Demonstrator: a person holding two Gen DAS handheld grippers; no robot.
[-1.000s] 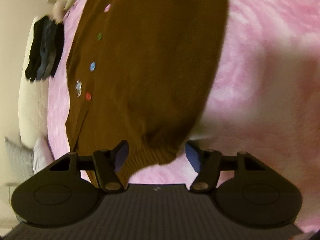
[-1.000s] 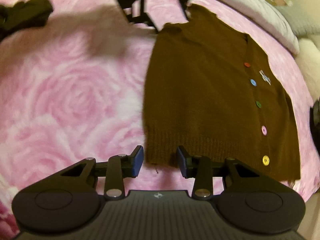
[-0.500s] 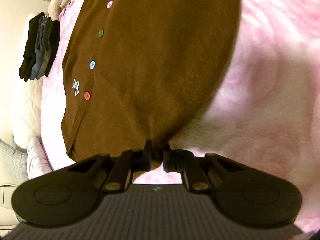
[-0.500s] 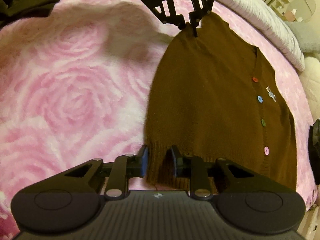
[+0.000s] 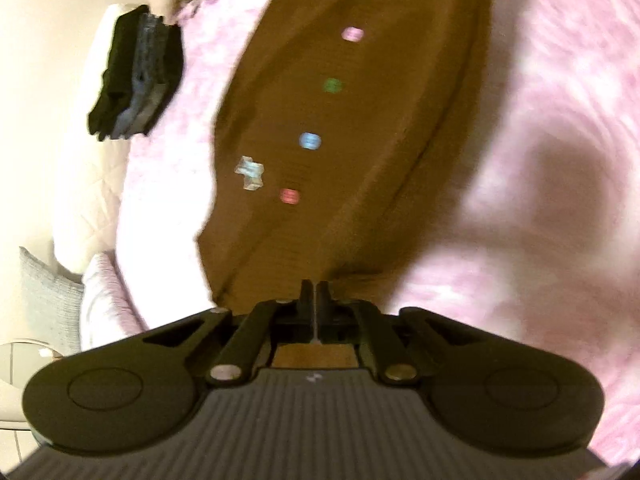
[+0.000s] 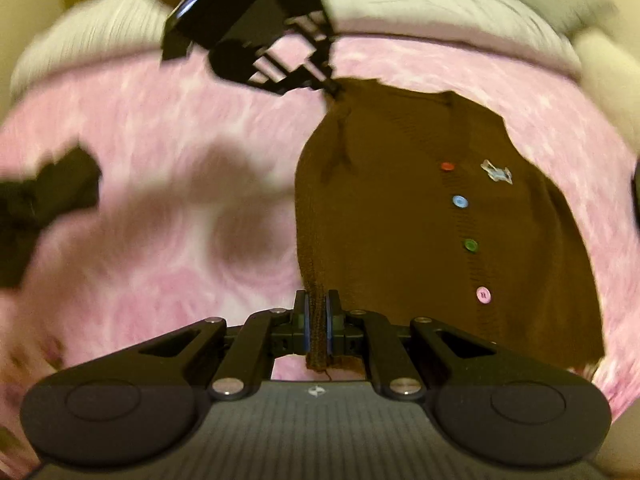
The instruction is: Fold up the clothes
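A brown cardigan (image 6: 400, 216) lies spread on a pink rose-patterned blanket (image 6: 168, 264), filling the middle and right of the right wrist view and the upper centre of the left wrist view. The right gripper (image 6: 316, 320), at the lower centre of its frame, is clamped on the ribbed hem corner of the cardigan, a strip of knit pinched between its blue pads. The left gripper (image 5: 316, 300) has its jaws pressed together on the cardigan's near edge; in the right wrist view it appears at upper centre, gripping the far shoulder corner, where the fabric is bunched and pulled up. A row of coloured buttons (image 6: 460, 201) runs down the front, beside a small pale badge (image 6: 496, 171). A stack of dark folded clothes (image 5: 136, 76) sits in the upper left of the left view, and a dark garment (image 6: 44, 204) lies at the left edge of the right view
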